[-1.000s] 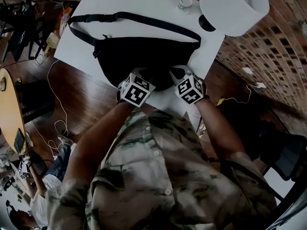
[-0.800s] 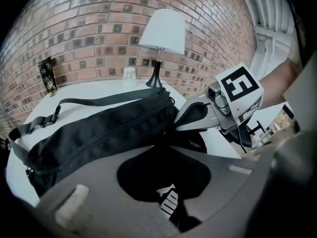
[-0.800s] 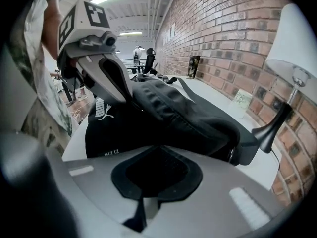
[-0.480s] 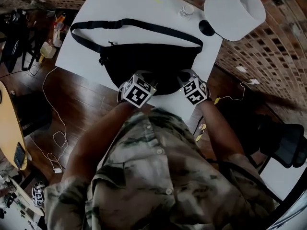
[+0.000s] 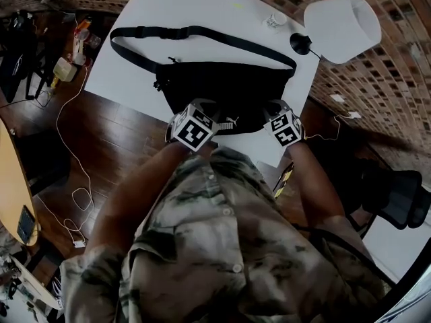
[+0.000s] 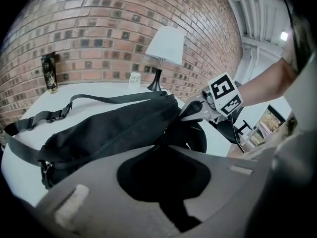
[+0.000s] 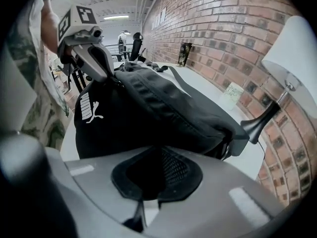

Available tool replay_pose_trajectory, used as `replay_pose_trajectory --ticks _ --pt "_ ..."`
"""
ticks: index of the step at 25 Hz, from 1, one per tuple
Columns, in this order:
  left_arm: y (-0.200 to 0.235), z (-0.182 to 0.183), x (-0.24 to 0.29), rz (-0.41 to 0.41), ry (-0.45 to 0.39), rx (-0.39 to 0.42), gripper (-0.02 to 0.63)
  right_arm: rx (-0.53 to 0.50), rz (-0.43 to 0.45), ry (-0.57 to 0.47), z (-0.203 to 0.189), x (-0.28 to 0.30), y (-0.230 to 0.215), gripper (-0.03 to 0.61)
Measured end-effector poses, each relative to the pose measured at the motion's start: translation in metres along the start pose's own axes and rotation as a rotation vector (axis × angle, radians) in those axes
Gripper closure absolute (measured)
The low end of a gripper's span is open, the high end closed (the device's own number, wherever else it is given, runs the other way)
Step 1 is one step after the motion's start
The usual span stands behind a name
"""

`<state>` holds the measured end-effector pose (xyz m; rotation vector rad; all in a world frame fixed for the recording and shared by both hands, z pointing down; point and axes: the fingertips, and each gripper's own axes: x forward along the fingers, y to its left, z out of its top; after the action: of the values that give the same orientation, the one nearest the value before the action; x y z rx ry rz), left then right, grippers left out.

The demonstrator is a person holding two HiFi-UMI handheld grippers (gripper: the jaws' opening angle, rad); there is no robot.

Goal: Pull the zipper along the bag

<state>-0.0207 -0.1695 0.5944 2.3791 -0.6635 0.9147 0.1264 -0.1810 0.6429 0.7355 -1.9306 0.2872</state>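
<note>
A black waist bag (image 5: 229,89) lies on the white table (image 5: 135,66), its strap (image 5: 202,32) looped behind it. My left gripper (image 5: 204,110) is at the bag's near edge, left of middle. It is shut on black material at the zipper line (image 7: 115,77), the pull as far as I can tell. My right gripper (image 5: 276,112) is shut on the bag's right end, with fabric and mesh (image 7: 173,170) between its fingers. In the left gripper view the bag (image 6: 109,128) fills the foreground and the right gripper (image 6: 190,112) pinches its far end.
A white lamp (image 5: 342,29) stands at the table's far right corner, with a small cup (image 5: 275,20) beside it. A dark bottle (image 6: 50,72) stands by the brick wall. Cables (image 5: 67,113) lie on the wooden floor to the left. The table's near edge is just under both grippers.
The bag and my right gripper have shifted right in the head view. My left gripper now sits nearer the bag's left end, and the two grippers are farther apart.
</note>
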Motion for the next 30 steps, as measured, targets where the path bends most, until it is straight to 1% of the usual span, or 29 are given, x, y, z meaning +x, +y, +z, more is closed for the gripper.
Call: replay_pose_trajectory --ticks 17,25,30 --pt "0.042 -0.03 -0.043 -0.014 -0.054 -0.014 0.591 0.077 -0.096 0.095 0.001 -0.003 -0.005 0.574" --pt "0.059 -0.041 -0.059 0.002 -0.072 -0.026 0.591 0.087 -0.113 0.121 0.001 -0.001 -0.005 0.574" --pt "0.069 -0.048 -0.073 0.022 -0.062 -0.026 0.589 0.103 -0.131 0.121 0.001 -0.002 -0.006 0.574"
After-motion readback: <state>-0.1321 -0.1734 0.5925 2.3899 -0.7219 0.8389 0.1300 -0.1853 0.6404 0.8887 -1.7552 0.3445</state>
